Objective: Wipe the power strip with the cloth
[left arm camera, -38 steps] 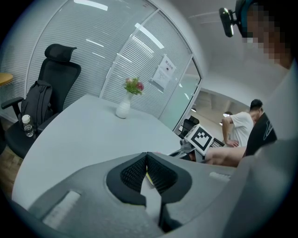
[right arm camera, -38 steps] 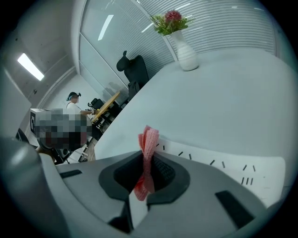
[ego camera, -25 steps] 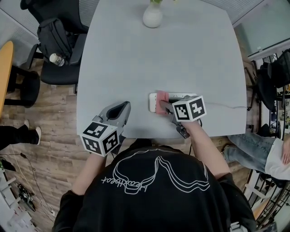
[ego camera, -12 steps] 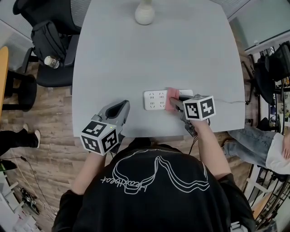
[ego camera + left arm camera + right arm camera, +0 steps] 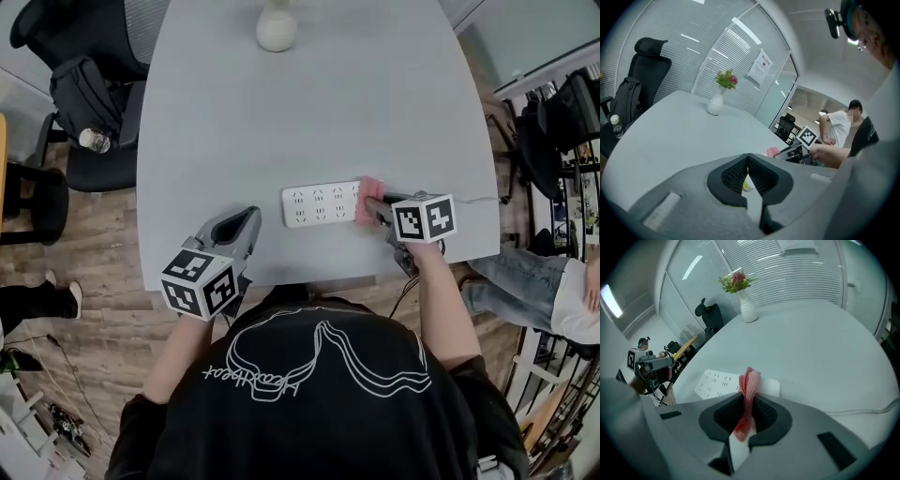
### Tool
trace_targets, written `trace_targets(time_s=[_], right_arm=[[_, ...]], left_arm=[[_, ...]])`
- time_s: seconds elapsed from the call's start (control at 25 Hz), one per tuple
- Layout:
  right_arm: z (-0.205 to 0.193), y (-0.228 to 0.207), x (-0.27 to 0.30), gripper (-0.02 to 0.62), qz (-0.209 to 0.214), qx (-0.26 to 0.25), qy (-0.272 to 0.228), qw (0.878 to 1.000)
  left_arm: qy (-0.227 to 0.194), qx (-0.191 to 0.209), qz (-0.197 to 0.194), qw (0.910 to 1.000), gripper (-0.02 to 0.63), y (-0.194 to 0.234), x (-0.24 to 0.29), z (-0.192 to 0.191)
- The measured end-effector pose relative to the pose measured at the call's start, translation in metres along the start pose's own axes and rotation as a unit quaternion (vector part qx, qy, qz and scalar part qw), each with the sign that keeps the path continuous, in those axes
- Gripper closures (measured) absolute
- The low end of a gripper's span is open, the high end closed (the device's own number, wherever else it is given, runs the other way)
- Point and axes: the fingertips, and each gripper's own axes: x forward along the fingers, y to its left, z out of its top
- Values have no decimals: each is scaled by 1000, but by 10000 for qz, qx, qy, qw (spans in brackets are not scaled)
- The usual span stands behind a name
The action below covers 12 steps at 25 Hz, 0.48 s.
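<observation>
Pink mesh cloth (image 5: 367,198) is being dragged rightward, clamped in right gripper (image 5: 376,205), onto long white plastic power strip's (image 5: 317,204) right end; strip is lying leftward of jaws; left gripper (image 5: 246,224) is being held closed, empty.

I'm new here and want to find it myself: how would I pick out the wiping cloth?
Start at the big pale grey table and find the white power strip lying near the person's edge. At its right end is the cloth, pinched in the right claw. It is the only pink, crumpled thing there; its neighbours are white or grey.
</observation>
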Motion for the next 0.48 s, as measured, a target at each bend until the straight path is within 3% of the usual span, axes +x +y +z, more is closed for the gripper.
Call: trace_targets(time_s=[0.48], right_arm=[[-11, -45, -24, 537, -288, 489, -239, 9981]], left_arm=[[95, 38, -78, 9999, 592, -9, 9, -1]])
